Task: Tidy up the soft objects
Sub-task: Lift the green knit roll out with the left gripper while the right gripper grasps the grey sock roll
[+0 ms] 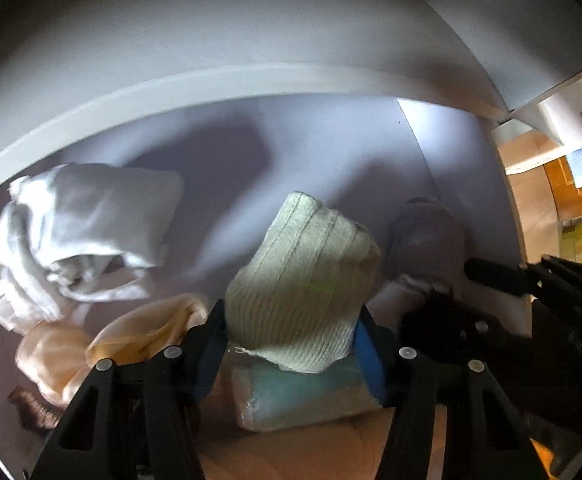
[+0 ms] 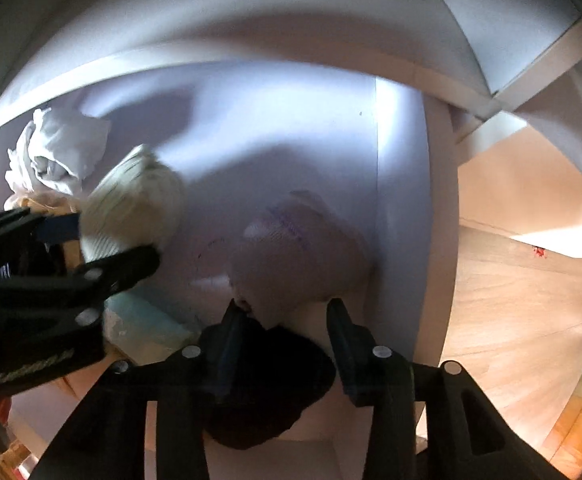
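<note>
A cream ribbed knit bundle (image 1: pixel 303 280) stands between the blue pads of my left gripper (image 1: pixel 291 320), which press on both its sides. From the right wrist view the same knit (image 2: pixel 131 200) sits in the left gripper (image 2: pixel 115 236). My right gripper (image 2: pixel 285 312) points down with its fingers apart. A black cloth (image 2: pixel 267 376) lies between them, and the lower end of a pinkish mesh bundle (image 2: pixel 299 248) reaches the fingertips. I see no pad pressing on either. The pinkish bundle (image 1: pixel 427 236) also shows to the right of the knit.
All lies in a white compartment with a raised rim (image 1: pixel 171 92). A crumpled white cloth (image 1: pixel 79 216) lies at the back left, a peach satin cloth (image 1: pixel 131 336) in front of it, and a teal wrapped pack (image 1: pixel 303 396) under the knit. A wooden panel (image 2: pixel 523 300) stands to the right.
</note>
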Demonstrator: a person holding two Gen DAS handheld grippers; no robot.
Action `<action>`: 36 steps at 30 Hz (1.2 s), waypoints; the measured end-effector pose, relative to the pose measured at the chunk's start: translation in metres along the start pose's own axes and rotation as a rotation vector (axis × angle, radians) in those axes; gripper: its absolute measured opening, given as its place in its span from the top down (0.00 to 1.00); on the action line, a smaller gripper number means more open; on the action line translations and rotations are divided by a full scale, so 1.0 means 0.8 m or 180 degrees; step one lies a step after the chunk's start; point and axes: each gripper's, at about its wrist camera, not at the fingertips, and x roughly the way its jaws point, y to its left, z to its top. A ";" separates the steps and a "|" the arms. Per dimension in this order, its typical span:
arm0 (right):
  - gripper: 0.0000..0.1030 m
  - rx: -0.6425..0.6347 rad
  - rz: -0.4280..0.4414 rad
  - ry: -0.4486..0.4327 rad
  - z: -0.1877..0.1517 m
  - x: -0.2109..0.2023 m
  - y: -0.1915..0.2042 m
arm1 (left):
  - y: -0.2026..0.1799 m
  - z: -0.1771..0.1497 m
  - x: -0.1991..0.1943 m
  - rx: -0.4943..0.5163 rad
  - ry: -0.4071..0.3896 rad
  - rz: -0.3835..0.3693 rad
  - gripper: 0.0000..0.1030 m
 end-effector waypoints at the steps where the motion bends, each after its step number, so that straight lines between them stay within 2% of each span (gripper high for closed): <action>1: 0.57 -0.0023 0.0006 -0.0013 0.001 -0.001 0.004 | 0.003 -0.002 -0.006 -0.0015 -0.0023 0.0005 0.43; 5: 0.54 -0.0178 -0.0104 -0.0015 -0.001 0.003 0.008 | 0.009 -0.003 -0.028 -0.0068 -0.0085 0.0008 0.43; 9: 0.53 -0.0129 -0.0114 -0.0018 0.002 0.006 0.003 | 0.007 -0.021 -0.053 0.0001 -0.0153 0.0033 0.43; 13: 0.52 -0.0161 -0.0145 -0.0040 0.007 0.012 -0.003 | 0.007 -0.047 -0.083 0.0059 -0.0212 0.0029 0.43; 20: 0.52 -0.0576 -0.0431 -0.0086 0.010 0.028 0.020 | 0.013 -0.102 -0.133 0.0221 -0.0217 -0.0010 0.43; 24: 0.61 -0.0475 -0.0322 -0.0051 0.001 0.025 0.018 | 0.002 -0.140 -0.161 0.0403 -0.0280 -0.0061 0.42; 27: 0.64 -0.0428 -0.0238 -0.0013 0.000 0.021 0.004 | -0.025 -0.143 -0.176 0.0530 -0.0359 -0.0120 0.42; 33: 0.66 -0.0515 -0.0179 0.0121 0.003 0.039 0.016 | -0.048 -0.153 -0.227 0.0650 -0.0564 -0.0257 0.42; 36: 0.69 -0.0320 -0.0037 0.0201 -0.002 0.041 0.005 | -0.054 -0.154 -0.249 0.0668 -0.0684 -0.0344 0.42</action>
